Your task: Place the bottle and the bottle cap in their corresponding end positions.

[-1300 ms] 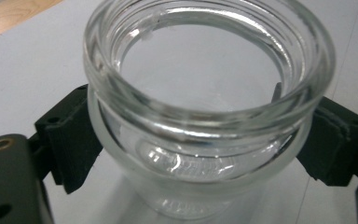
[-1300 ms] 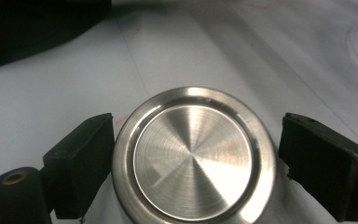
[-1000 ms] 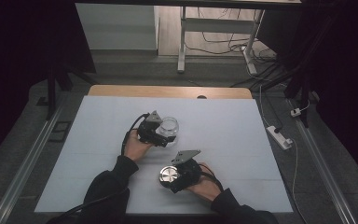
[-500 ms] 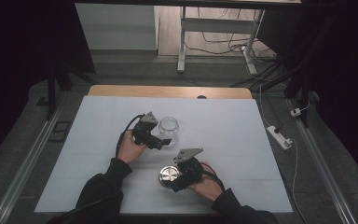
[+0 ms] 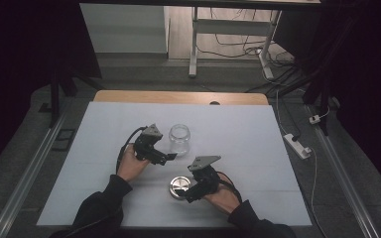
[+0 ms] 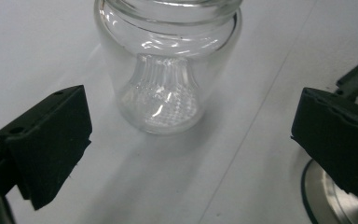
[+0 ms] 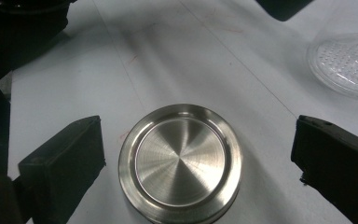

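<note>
Two tongs, one jar [image 5: 179, 139], one lid [image 5: 180, 187].

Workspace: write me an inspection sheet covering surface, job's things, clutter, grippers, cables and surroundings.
Surface: white table top, wooden strip along the far edge.
Job's things: clear glass jar upright, open, no lid on; round metal lid flat on the table, apart from the jar.
Clutter: nothing seen on the table.
Grippers: left gripper open, jar ahead of its fingers, untouched; right gripper open, fingers either side of the lid, jaws just been opening.
Cables: one trails from each gripper; more on the floor beyond.
Surroundings: power strip on the floor at right; white desk frame beyond; dark room.
</note>
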A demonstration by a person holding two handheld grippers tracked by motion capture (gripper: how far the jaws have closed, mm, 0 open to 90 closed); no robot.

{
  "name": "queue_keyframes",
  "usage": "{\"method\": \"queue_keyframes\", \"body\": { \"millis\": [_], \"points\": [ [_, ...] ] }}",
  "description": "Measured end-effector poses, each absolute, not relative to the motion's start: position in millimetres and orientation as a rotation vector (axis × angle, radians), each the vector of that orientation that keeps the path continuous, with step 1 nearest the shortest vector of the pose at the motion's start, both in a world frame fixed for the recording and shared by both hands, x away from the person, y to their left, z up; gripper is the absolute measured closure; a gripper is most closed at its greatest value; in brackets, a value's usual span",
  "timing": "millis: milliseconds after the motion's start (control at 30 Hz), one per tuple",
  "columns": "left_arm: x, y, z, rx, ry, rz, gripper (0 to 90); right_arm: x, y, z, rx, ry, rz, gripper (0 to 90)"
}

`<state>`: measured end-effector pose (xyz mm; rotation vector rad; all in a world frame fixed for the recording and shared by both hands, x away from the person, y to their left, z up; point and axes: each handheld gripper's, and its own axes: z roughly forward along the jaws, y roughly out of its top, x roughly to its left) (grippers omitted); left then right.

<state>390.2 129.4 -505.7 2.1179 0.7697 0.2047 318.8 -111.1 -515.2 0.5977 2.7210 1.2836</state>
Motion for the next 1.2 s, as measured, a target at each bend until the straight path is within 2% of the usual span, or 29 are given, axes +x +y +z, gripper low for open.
{"method": "queue_keyframes", "body": {
  "millis": [667,1200],
  "points": [
    [351,142,-500,2.116,0.726,0.143,0.0,319,-134,-501,0.637,2.642,1.3,0.0],
    [311,170,-493,2.09,0.759,0.159,0.0,312,-167,-494,0.715,2.589,1.26,0.0]
  ]
}}
